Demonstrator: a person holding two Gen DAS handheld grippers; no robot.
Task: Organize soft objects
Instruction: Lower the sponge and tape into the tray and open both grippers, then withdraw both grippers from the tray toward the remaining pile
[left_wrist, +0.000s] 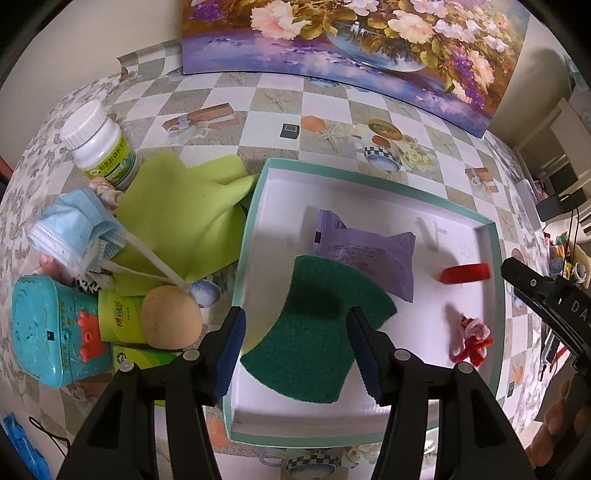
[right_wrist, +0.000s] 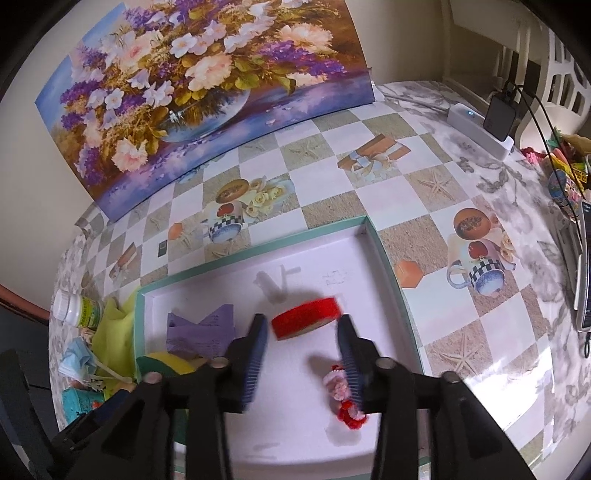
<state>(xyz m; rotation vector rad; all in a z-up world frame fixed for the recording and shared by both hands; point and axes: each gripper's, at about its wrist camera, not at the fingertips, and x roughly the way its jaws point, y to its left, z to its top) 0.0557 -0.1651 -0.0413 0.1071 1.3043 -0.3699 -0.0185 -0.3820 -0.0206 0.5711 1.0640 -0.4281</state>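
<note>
The left tool (left_wrist: 295, 328) stood wide above the green scouring pad (left_wrist: 317, 332) lying in the tray (left_wrist: 495, 288), gripping nothing; the right tool (right_wrist: 301, 339) gaped too, the red roll (right_wrist: 306, 317) loose beyond it; further left, the face mask (left_wrist: 74, 229) and green cloth (left_wrist: 184, 214) waited on the worktop (left_wrist: 332, 110); reaching for them risked snagging the mask's strap.

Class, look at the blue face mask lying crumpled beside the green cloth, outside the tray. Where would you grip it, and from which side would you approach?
Grip the bunched pleated body of the face mask, coming from above. It lies crumpled in a raised heap, so its folds probably give the jaws something to pinch. Its ear loop trails thinly across the green cloth and would likely just drag.
</note>
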